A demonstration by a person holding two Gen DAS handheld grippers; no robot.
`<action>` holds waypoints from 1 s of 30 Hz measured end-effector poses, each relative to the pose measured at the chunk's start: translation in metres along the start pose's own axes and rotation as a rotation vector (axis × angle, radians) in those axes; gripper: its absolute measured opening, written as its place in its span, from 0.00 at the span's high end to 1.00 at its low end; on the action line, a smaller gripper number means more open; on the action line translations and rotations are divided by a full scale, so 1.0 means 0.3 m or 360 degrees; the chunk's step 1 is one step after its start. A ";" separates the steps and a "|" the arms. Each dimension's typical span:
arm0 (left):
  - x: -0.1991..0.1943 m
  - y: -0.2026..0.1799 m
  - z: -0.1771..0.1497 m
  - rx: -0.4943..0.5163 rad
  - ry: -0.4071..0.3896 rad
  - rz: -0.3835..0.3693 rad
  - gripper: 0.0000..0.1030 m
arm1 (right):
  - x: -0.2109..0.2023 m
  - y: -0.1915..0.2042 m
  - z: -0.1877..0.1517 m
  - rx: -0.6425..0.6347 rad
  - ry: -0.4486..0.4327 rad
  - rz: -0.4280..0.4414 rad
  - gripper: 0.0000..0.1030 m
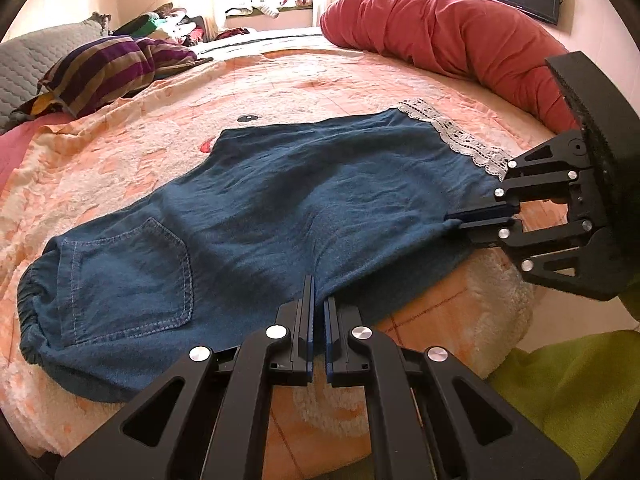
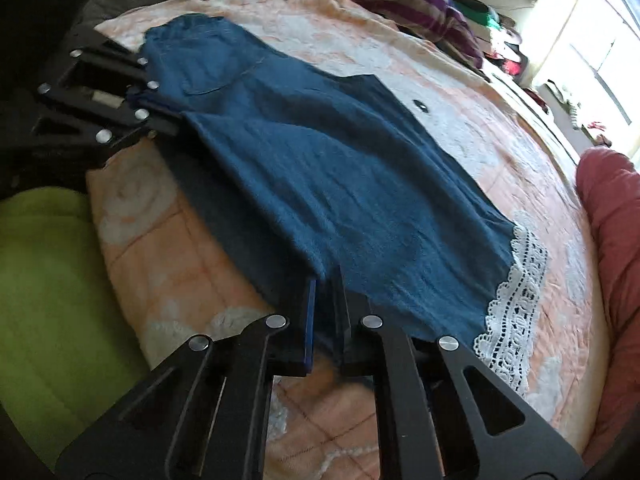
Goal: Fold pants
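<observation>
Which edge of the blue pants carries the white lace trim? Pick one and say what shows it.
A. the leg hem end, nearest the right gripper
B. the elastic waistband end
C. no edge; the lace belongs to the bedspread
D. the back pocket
A: the lace trim runs along the leg hem of the pants, close to the right gripper, while the gathered waistband and the pocket lie at the opposite end.

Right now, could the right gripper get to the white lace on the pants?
Probably yes. The right gripper is shut on the pants edge, close beside the white lace, with only flat cloth between. It would have to let go first.
</observation>
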State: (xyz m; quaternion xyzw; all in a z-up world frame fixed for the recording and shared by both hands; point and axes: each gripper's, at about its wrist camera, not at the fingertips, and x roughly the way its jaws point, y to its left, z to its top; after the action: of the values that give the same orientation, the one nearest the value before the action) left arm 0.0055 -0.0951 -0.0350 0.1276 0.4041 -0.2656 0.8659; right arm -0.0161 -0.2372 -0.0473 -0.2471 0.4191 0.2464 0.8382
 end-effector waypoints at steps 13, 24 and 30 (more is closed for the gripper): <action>-0.081 0.052 -0.038 -0.0045 0.0000 -0.0111 0.49 | -0.110 -0.103 -0.073 0.0292 -0.0116 0.0296 0.68; -0.232 0.519 -0.115 -0.0919 -0.0136 0.0310 0.16 | -0.124 -0.340 -0.162 0.0809 -0.0186 0.0153 0.57; -0.137 0.603 -0.135 -0.1110 -0.0075 0.0325 0.19 | -0.082 -0.340 -0.165 0.0822 -0.0165 0.0175 0.54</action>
State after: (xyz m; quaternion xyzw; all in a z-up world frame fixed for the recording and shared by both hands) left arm 0.0599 0.0866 -0.0282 -0.1418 0.4355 -0.0268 0.8886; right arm 0.0056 -0.3501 -0.0319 0.0110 0.4373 0.1888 0.8792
